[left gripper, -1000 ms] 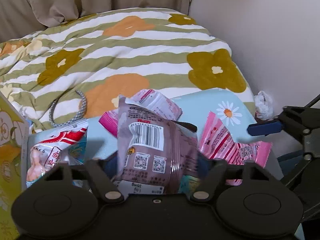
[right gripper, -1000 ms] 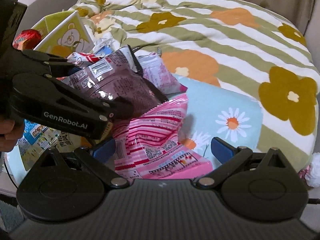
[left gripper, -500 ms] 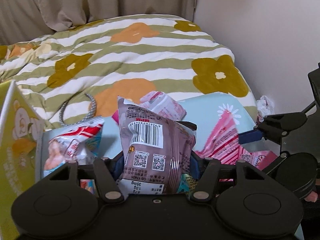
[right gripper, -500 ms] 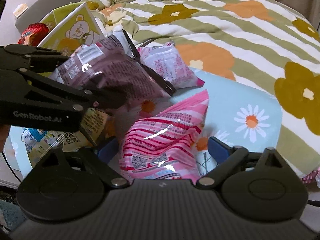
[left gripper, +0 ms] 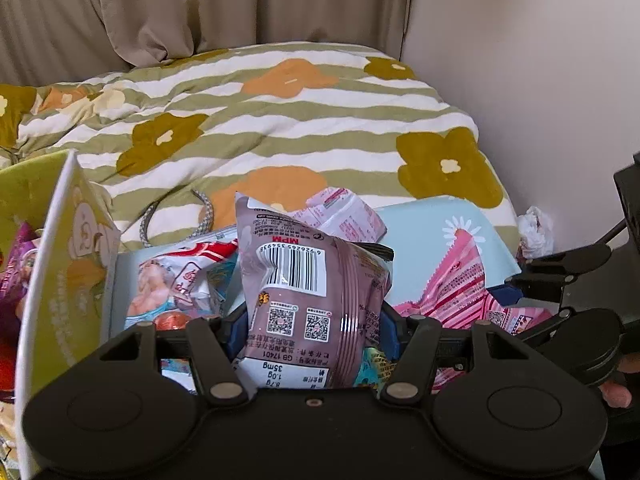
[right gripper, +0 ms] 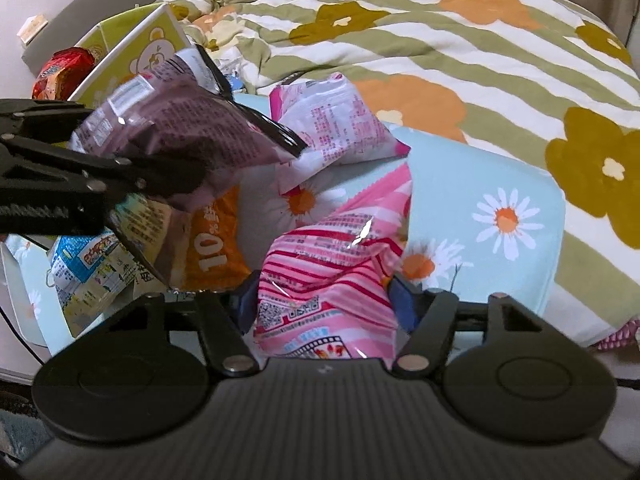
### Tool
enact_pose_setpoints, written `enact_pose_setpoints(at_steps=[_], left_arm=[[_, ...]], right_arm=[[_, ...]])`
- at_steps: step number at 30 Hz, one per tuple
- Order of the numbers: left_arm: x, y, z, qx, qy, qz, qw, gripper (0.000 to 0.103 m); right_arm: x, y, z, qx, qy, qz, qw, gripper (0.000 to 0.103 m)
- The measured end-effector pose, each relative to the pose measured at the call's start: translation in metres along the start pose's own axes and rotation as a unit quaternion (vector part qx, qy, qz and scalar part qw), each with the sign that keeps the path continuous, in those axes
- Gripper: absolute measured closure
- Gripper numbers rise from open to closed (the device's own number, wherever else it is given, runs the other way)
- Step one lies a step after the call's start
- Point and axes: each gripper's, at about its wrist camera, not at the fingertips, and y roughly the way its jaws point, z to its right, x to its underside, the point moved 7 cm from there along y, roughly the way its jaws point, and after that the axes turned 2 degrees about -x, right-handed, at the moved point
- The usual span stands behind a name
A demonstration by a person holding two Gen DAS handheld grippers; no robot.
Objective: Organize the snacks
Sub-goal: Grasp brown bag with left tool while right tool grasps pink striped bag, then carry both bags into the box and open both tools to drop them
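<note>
Left gripper (left gripper: pixel 310 330) clamped on mauve snack bag (left gripper: pixel 300 280), lifted above pile. Right gripper (right gripper: pixel 326 300) closing, pink striped bag (right gripper: pixel 340 264) between pads, lying on daisy cushion (right gripper: pixel 520 184) atop bed (right gripper: pixel 440 40). Yellow box (left gripper: pixel 68 260) left.

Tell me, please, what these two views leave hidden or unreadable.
- Yellow box: contents mostly hidden by its wall, left wrist view.
- Brown packet: lower end hidden behind the left gripper.
- Pink striped packet: bottom cut off by the right gripper, its jaws closing.
</note>
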Motion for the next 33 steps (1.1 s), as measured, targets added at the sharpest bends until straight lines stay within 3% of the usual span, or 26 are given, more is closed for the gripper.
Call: enact_pose_setpoints(at_steps=[6, 13, 25, 33], left_arm=[[-0.005, -0.034, -0.008, 0.0, -0.011, 0.025, 0.9996, 0.038], [-0.016, -0.093, -0.045, -0.016, -0.036, 0.072, 0.9966, 0.038], [-0.024, -0.161, -0.18, -0.055, -0.077, 0.113, 0.989, 0.038], [-0.036, -0.161, -0.269, -0.053, -0.103, 0.107, 0.9875, 0.038]], right_arm=[[-0.007, -0.033, -0.008, 0.011, 0.018, 0.038, 0.999, 0.03], [-0.049, -0.082, -0.053, 0.013, -0.005, 0.092, 0.996, 0.031], [-0.145, -0.088, -0.189, -0.03, -0.025, 0.15, 0.988, 0.031], [-0.205, -0.063, -0.254, -0.025, -0.02, 0.167, 0.985, 0.031]])
